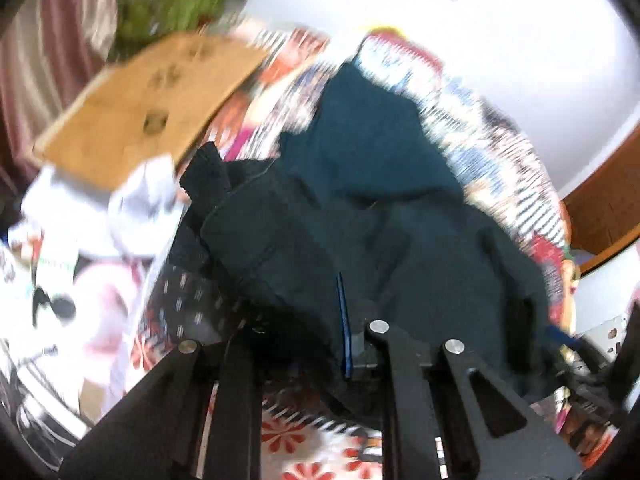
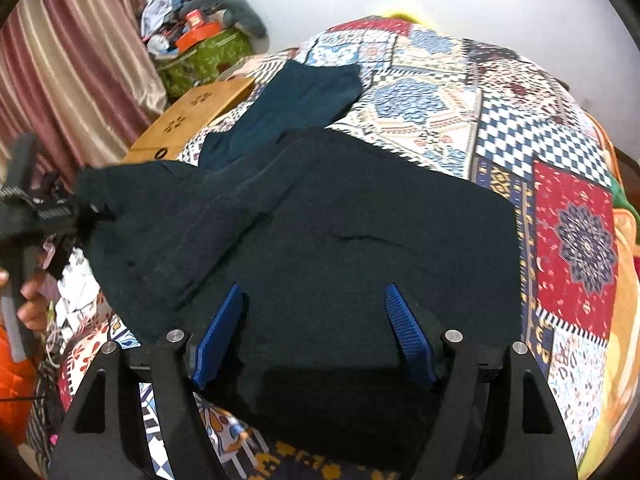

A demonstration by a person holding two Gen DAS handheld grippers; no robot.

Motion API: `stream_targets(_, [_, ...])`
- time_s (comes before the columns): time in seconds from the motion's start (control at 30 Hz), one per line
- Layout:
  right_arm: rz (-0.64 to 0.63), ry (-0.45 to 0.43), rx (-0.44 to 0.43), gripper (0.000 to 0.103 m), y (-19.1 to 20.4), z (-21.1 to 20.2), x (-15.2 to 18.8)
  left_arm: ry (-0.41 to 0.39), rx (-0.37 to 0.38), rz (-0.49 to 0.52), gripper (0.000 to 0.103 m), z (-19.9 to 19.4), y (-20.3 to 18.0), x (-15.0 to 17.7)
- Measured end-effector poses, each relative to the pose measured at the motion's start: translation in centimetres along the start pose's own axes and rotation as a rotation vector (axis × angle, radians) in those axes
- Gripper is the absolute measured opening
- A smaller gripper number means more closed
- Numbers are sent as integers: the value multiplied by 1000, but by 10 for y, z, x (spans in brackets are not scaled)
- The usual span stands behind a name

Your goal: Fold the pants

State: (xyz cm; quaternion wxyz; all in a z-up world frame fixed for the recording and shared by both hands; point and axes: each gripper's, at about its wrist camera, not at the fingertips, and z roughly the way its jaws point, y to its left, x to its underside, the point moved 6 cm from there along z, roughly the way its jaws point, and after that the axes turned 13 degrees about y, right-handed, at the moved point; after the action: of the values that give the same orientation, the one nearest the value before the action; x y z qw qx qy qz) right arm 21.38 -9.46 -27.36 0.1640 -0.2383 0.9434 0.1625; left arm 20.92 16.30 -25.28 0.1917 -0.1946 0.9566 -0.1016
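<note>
Right tool [image 2: 314,336]: blue ribbed pads spread apart, gripping nothing, poised over the near edge of the dark teal fabric pants [image 2: 320,220]. Left tool [image 2: 86,210]: clenched on the pants' left corner. Pants: lying on the multicoloured patchwork bedspread [image 2: 520,128], one leg stretching away. Beyond: light wooden board [image 2: 188,120]; striped maroon curtain [image 2: 72,64].

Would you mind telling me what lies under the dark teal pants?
The dark teal pants lie on a colourful patchwork bedspread, which shows all around them. Whatever sits directly beneath the fabric is covered. The right tongs hang open above the near edge.
</note>
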Motion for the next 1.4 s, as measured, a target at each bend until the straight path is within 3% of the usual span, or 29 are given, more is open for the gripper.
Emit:
stream_targets(0.17, [47, -33, -4, 71, -11, -15, 11, -167, -2, 136, 15, -54, -54, -18])
stream_targets(0.27, [68, -54, 8, 71, -21, -25, 19, -226, 14, 244, 15, -72, -104, -24])
stream_targets(0.5, [131, -90, 36, 71, -51, -42, 34, -262, 111, 443, 15, -76, -204, -27])
stream_targets(0.6, [159, -103, 49, 71, -65, -48, 42, -224, 183, 510, 15, -66, -246, -19])
stream_targets(0.8, [217, -102, 65, 71, -91, -56, 64, -54, 290, 631, 15, -10, -309, 18])
stream_targets(1.0, [255, -103, 76, 71, -105, -62, 86, 115, 208, 779, 16, 55, -334, 75])
stream_targets(1.1, [257, -84, 80, 71, -106, -60, 93, 177, 185, 812, 22, 69, -332, 86])
stream_targets(1.17, [242, -71, 87, 71, -105, -60, 96, 192, 209, 822, 36, 66, -330, 90])
stream_targets(1.23, [219, -71, 98, 71, -100, -62, 99, 190, 246, 815, 59, 55, -332, 97])
stream_targets(1.3, [201, -85, 112, 71, -96, -67, 99, 110, 273, 797, 67, 35, -327, 87])
stream_targets(1.4, [208, -139, 146, 71, -96, -76, 96, -26, 223, 769, 69, 8, -315, 65])
